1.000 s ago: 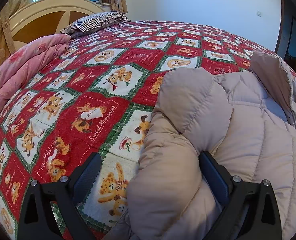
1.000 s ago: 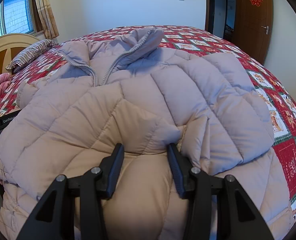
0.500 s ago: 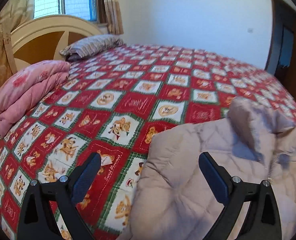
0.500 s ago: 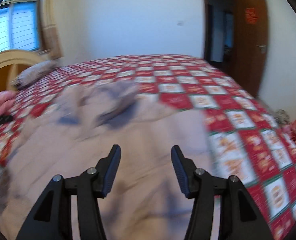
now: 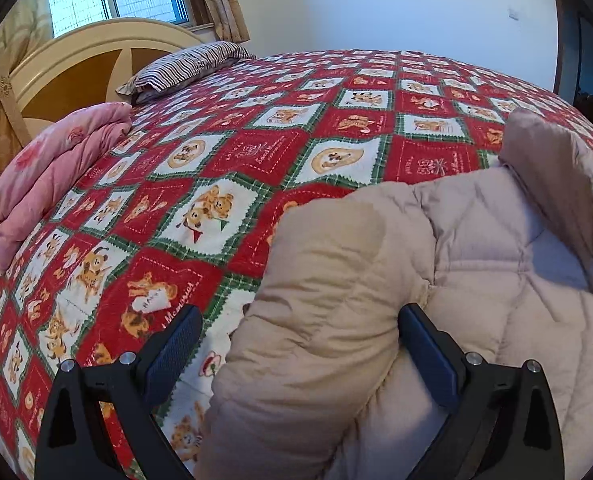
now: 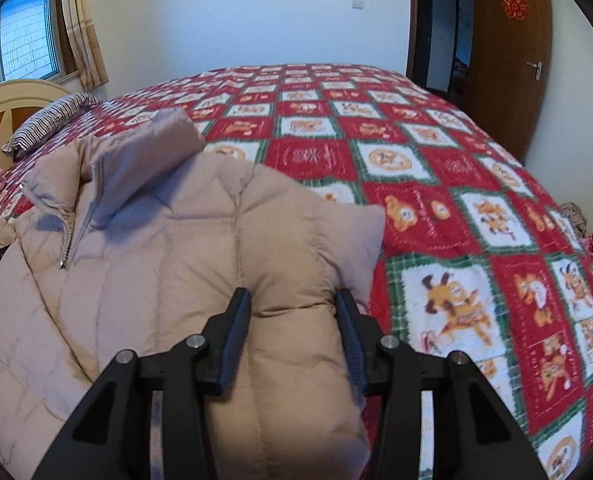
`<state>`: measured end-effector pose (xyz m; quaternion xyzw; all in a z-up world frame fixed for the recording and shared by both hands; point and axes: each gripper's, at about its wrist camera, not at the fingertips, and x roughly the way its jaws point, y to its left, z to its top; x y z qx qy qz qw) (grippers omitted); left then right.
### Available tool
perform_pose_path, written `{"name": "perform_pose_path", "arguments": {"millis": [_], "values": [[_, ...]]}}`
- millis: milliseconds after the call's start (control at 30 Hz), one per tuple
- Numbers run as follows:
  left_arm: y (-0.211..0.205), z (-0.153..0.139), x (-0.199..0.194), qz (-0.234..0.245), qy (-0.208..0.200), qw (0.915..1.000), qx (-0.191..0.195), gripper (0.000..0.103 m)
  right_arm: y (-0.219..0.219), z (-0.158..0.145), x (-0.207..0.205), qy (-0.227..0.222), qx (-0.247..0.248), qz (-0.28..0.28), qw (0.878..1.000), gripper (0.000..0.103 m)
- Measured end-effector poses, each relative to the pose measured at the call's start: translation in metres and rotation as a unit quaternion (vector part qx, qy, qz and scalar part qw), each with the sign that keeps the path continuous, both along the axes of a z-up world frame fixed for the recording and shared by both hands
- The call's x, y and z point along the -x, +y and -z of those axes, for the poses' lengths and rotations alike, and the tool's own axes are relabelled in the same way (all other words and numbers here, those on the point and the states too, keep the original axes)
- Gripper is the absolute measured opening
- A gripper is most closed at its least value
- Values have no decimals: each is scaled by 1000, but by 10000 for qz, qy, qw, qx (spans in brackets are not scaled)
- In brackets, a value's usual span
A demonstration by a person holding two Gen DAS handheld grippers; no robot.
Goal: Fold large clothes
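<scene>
Both grippers have swung outward across the bed since the earlier views, and the jacket now lies zipped, collar toward the headboard, with its sides tucked in. Right gripper has just been closing; its jaws pinch a puffy fold at the jacket's right edge, probably to hold that edge while the fold is set. Left gripper stands wide, released, straddling the bulky left edge with only one pad against the fabric, seemingly placed to take a hold there next.
</scene>
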<state>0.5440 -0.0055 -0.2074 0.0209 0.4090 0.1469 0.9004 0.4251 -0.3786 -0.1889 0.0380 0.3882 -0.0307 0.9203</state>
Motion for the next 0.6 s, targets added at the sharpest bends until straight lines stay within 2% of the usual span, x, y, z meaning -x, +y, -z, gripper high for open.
{"name": "perform_pose_path", "arguments": {"millis": [333, 600], "values": [[0, 8, -3, -23, 105, 9999, 5, 102, 2, 11, -3, 189, 47, 26, 9998, 48], [1, 9, -4, -14, 104, 9999, 35, 102, 9, 13, -6, 261, 403, 64, 9988, 48]]}}
